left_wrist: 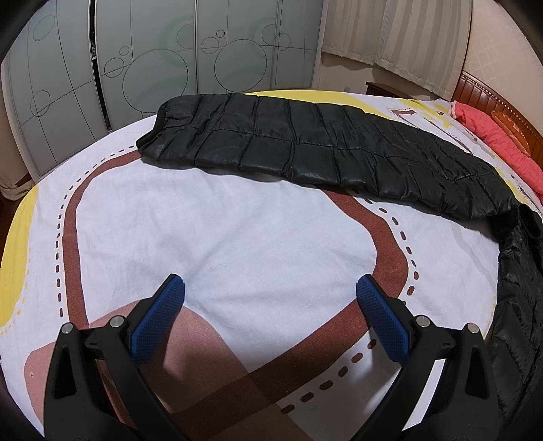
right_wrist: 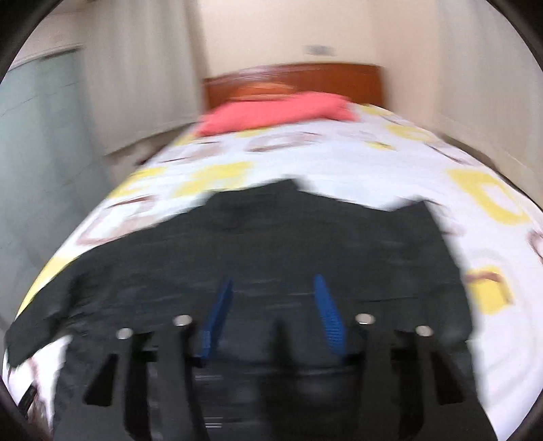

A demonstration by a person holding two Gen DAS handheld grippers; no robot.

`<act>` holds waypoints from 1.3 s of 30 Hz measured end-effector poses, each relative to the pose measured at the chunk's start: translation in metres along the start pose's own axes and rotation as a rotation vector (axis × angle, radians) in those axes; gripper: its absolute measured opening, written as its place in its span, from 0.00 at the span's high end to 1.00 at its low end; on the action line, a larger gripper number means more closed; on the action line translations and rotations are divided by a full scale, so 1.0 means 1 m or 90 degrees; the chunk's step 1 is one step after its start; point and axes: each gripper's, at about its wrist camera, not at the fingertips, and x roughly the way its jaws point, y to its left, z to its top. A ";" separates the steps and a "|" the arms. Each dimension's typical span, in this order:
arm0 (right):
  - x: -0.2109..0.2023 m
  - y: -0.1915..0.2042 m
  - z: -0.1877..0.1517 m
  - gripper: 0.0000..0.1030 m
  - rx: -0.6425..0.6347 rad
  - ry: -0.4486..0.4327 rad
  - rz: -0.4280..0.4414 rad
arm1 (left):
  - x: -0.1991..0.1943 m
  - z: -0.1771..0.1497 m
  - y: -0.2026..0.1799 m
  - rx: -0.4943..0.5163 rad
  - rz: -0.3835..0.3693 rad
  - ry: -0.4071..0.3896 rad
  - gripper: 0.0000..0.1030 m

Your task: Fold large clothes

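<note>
A black quilted puffer jacket lies on the bed. In the left wrist view one long sleeve (left_wrist: pixel 305 146) stretches across the far side, and the jacket's body (left_wrist: pixel 519 305) shows at the right edge. My left gripper (left_wrist: pixel 269 283) hangs open over bare patterned sheet (left_wrist: pixel 237 237), nearer than the sleeve, with nothing between its blue pads. The right wrist view is blurred. There my right gripper (right_wrist: pixel 273 281) hovers over the jacket (right_wrist: pixel 305 237), its blue pads apart with a clear gap; I see no fabric pinched between them.
The white sheet (right_wrist: pixel 339 163) has brown and yellow shapes. A pink quilt (right_wrist: pixel 278 112) lies against the wooden headboard (right_wrist: pixel 305 78). Frosted wardrobe doors (left_wrist: pixel 152 68) stand beyond the far side of the bed, with curtains (left_wrist: pixel 390 30) to their right.
</note>
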 end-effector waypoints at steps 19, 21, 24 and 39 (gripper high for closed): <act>0.082 -0.126 0.014 0.51 0.068 0.074 -0.136 | 0.004 0.002 -0.001 0.006 0.007 0.000 0.02; 0.107 -0.132 0.010 0.51 0.066 0.117 -0.137 | 0.004 0.001 -0.001 0.006 0.007 0.000 0.02; 0.094 -0.124 0.021 0.49 0.073 0.113 -0.133 | 0.004 0.001 -0.001 0.007 0.008 -0.001 0.02; 0.049 -0.081 0.011 0.34 -0.008 0.010 -0.144 | 0.005 0.001 -0.002 0.007 0.009 -0.002 0.02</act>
